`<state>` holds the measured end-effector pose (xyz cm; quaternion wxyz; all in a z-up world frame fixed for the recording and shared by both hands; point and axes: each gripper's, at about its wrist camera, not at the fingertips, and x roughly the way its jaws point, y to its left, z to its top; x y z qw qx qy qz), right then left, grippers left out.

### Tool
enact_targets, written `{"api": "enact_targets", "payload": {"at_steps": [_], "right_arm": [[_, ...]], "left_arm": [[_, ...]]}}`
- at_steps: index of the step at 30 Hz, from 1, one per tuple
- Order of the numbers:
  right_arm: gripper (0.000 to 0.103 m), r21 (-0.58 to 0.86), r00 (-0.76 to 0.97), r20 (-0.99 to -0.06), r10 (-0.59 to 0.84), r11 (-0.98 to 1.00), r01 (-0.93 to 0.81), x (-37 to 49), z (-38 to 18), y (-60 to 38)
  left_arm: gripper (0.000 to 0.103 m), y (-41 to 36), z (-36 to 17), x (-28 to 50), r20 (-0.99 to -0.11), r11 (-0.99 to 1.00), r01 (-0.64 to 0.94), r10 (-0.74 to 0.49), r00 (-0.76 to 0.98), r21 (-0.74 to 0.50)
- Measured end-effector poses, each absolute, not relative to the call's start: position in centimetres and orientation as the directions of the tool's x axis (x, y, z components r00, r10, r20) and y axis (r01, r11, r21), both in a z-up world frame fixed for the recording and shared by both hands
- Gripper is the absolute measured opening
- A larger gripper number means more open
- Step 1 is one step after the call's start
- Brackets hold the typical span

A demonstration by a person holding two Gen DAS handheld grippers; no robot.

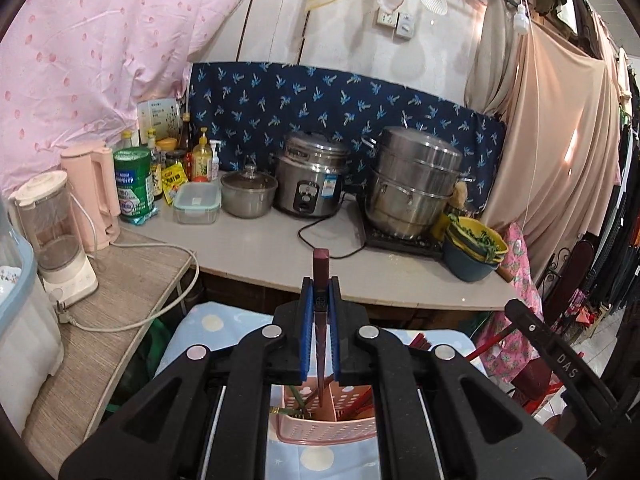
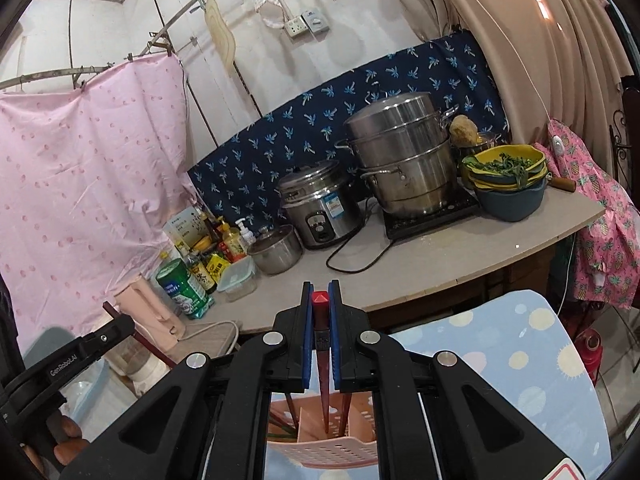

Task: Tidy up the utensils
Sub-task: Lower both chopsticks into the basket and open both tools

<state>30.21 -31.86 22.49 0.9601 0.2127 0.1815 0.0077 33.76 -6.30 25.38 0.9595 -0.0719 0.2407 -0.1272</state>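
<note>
Left tool point(image 1: 320, 292) clamped on a dark maroon chopstick point(image 1: 320, 264), held near its square upper end, thin tip hanging inside the pink utensil caddy point(image 1: 326, 428) below. Right tool point(image 2: 320, 296) likewise closed on a red chopstick point(image 2: 320, 300), tip lowered into the same perforated caddy point(image 2: 324, 450), seen there with an inner divider. Both poised over a stool-like surface covered in pale blue dotted cloth point(image 2: 500, 360), in front of the tabletop point(image 1: 260, 248) with the rice cooker point(image 1: 310, 178) and steamer pot point(image 1: 414, 184).

Risks from here: release too high, and a chopstick could bounce off the divider or rim and drop to the floor. Two tools crowding one small opening, so a knock between them, or a nudge on the light plastic caddy, could tip it off the cloth. Tip possibly snagging on sticks already standing inside.

Hard to make out: caddy base and most of its contents blocked by the tool bodies; which compartment each tip sits in, not certain. Green stems in one section, perhaps more chopsticks. More red sticks lying to the right in the left view, mostly cut off.
</note>
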Motion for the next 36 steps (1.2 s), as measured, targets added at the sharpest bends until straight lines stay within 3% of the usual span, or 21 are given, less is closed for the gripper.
{"api": "enact_targets", "payload": {"at_steps": [12, 15, 17, 19, 27, 31, 36], "right_arm": [[0.007, 0.366, 0.896, -0.436, 0.080, 0.926, 0.095, 32.5, 18.1, -31.3], [0.014, 0.341, 0.899, -0.434, 0.065, 0.935, 0.097, 32.2, 18.1, -31.1], [0.022, 0.331, 0.900, -0.430, 0.062, 0.939, 0.094, 31.9, 18.2, -31.0], [0.031, 0.329, 0.905, -0.423, 0.058, 0.940, 0.094, 31.4, 18.5, -30.9], [0.046, 0.310, 0.913, -0.405, 0.057, 0.947, 0.079, 29.7, 19.4, -30.3], [0.051, 0.290, 0.912, -0.406, 0.054, 0.954, 0.073, 28.8, 19.6, -29.8], [0.059, 0.241, 0.909, -0.416, 0.032, 0.968, 0.076, 27.0, 19.5, -28.8]], "left_arm": [[0.007, -7.3, 21.5, 35.3, -0.511, 0.960, 0.207, -0.276, 0.814, -0.188], [0.008, -7.4, 21.0, 35.2, -0.510, 0.961, 0.212, -0.275, 0.815, -0.180], [0.016, -7.5, 20.8, 35.0, -0.512, 0.965, 0.204, -0.259, 0.819, -0.162], [0.037, -7.6, 20.7, 34.9, -0.512, 0.968, 0.192, -0.248, 0.823, -0.160], [0.040, -7.9, 20.8, 33.4, -0.504, 0.977, 0.181, -0.215, 0.837, -0.116], [0.052, -7.9, 20.9, 32.4, -0.496, 0.981, 0.168, -0.194, 0.847, -0.096], [0.053, -8.1, 20.8, 30.9, -0.490, 0.986, 0.157, -0.165, 0.856, -0.058]]}}
